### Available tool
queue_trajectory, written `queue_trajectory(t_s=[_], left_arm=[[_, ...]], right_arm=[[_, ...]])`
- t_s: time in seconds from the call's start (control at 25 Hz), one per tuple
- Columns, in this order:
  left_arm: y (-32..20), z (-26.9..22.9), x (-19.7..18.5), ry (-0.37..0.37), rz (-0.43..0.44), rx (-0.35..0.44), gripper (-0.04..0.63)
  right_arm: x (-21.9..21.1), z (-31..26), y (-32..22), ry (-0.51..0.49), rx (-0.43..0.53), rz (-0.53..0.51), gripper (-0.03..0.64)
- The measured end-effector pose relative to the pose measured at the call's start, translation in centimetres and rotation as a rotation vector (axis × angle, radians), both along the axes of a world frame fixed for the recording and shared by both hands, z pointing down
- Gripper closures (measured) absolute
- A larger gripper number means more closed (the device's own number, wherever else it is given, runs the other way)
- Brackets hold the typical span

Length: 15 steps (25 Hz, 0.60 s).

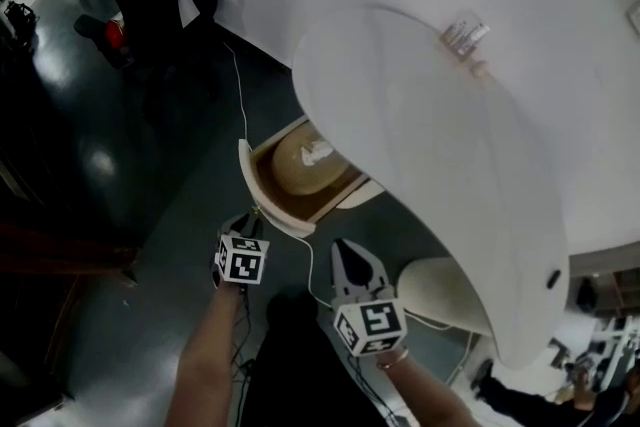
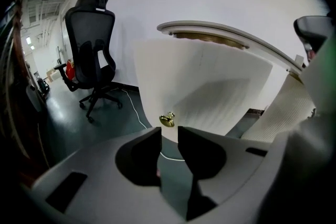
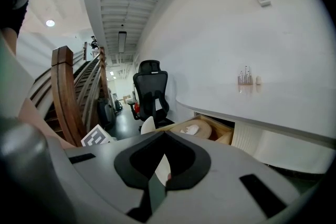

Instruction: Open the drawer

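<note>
The drawer (image 1: 300, 177) stands pulled out from under the white curved desk (image 1: 450, 165). It has a wooden inside and a white crumpled thing (image 1: 318, 152) in it. Its white front panel (image 2: 210, 92) carries a small brass knob (image 2: 167, 120). My left gripper (image 2: 169, 140) is open just short of that knob, which sits beyond the fingertips and not between them. In the head view the left gripper (image 1: 245, 225) is at the drawer's near corner. My right gripper (image 1: 348, 253) hangs to the right of it, shut and empty, and looks toward the drawer (image 3: 207, 131).
A black office chair (image 2: 93, 55) stands on the dark floor to the left, by the white wall. A white cable (image 1: 240, 95) runs across the floor under the drawer. A wooden stair rail (image 3: 65, 92) rises at the left of the right gripper view. A small clear item (image 1: 465, 33) sits on the desk.
</note>
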<state>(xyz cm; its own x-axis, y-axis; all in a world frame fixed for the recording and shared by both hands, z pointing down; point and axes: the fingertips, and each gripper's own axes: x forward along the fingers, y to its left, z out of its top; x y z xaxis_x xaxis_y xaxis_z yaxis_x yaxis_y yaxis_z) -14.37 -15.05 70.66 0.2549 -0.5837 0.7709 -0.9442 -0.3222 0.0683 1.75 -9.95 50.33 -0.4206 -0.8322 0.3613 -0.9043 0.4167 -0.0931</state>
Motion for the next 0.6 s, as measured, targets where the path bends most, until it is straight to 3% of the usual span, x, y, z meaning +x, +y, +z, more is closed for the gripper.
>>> queue_trajectory(t_s=[0.12, 0.36, 0.6], left_arm=[[1.5, -1.3, -0.2, 0.03, -0.033, 0.003, 0.515], [2.4, -6.3, -1.0, 0.009, -0.047, 0.116, 0.572], [2.8, -12.0, -1.2, 0.015, -0.033, 0.21, 0.586]], right_arm=[[0.1, -0.6, 0.0, -0.009, -0.005, 0.006, 0.614], [0.2, -1.9, -1.0, -0.029, 0.017, 0.017, 0.614], [0.2, -2.9, -1.5, -0.049, 0.017, 0.028, 0.614]])
